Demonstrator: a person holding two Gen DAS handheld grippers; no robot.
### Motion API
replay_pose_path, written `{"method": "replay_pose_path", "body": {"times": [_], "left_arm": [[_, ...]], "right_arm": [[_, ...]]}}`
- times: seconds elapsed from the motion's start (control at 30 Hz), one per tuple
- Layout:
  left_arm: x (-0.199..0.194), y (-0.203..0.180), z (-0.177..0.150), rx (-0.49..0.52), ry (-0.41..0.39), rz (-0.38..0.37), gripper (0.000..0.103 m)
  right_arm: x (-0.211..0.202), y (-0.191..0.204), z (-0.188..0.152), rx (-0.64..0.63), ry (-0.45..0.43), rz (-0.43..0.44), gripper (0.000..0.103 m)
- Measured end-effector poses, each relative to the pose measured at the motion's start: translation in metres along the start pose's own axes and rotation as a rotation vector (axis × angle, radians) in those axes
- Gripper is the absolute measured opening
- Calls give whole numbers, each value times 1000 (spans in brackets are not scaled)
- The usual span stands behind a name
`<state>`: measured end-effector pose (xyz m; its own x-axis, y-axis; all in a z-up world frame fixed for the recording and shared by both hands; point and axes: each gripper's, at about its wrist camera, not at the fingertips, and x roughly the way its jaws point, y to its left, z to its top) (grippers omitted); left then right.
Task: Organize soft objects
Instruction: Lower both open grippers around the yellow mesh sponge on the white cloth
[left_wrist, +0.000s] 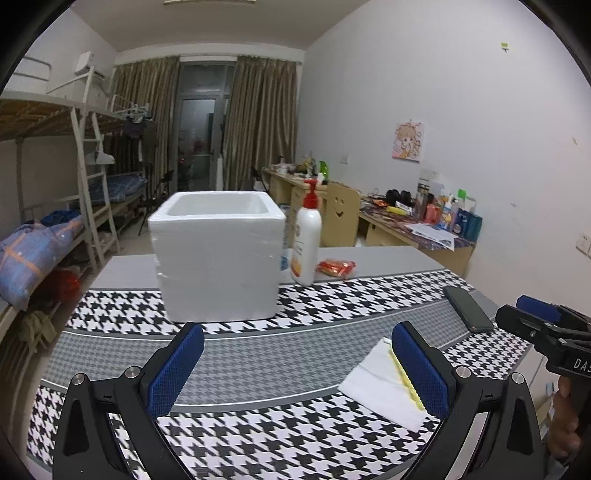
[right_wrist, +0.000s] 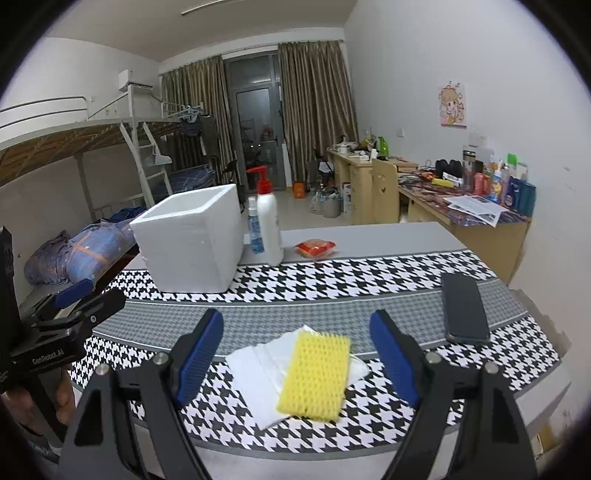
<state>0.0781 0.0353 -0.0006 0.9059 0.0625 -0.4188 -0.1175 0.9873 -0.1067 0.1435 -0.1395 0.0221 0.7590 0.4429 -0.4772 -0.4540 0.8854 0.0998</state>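
A table covered in a black-and-white houndstooth cloth (right_wrist: 332, 273) fills the lower half of both views. In the right wrist view, a yellow foam net sleeve (right_wrist: 316, 374) lies at lower centre, resting on a white folded cloth (right_wrist: 255, 373). The right gripper (right_wrist: 297, 354) hovers just short of them with its blue-padded jaws spread wide, holding nothing. In the left wrist view, the left gripper (left_wrist: 297, 363) is likewise spread wide and empty, pointing at a white styrofoam box (left_wrist: 218, 254) standing open-topped at centre frame. The cloth and sleeve appear there at lower right, partly hidden behind the right-hand pad.

Beside the box stand a white pump bottle (right_wrist: 269, 225) and a small blue spray bottle (right_wrist: 255, 230), with a red snack packet (right_wrist: 316, 248) nearby. A dark phone (right_wrist: 465, 308) lies at the right.

Nothing appears packed yet; this looks like the approach to the first pickup. The next move likely calls for lowering the right gripper and pinching the sleeve gently, since it would crush easily, then carrying it to the box.
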Motion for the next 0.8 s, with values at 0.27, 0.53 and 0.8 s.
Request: {"method": "replay_pose_path", "body": {"times": [0.27, 0.53, 0.8], "left_arm": [[14, -12, -4, 13, 34, -35, 102], [30, -22, -9, 28, 71, -58, 102], [41, -28, -13, 32, 97, -72, 102]], "right_arm": [[9, -7, -8, 11, 38, -17, 85], [21, -15, -14, 21, 76, -24, 85], [32, -17, -18, 29, 107, -10, 85]]}}
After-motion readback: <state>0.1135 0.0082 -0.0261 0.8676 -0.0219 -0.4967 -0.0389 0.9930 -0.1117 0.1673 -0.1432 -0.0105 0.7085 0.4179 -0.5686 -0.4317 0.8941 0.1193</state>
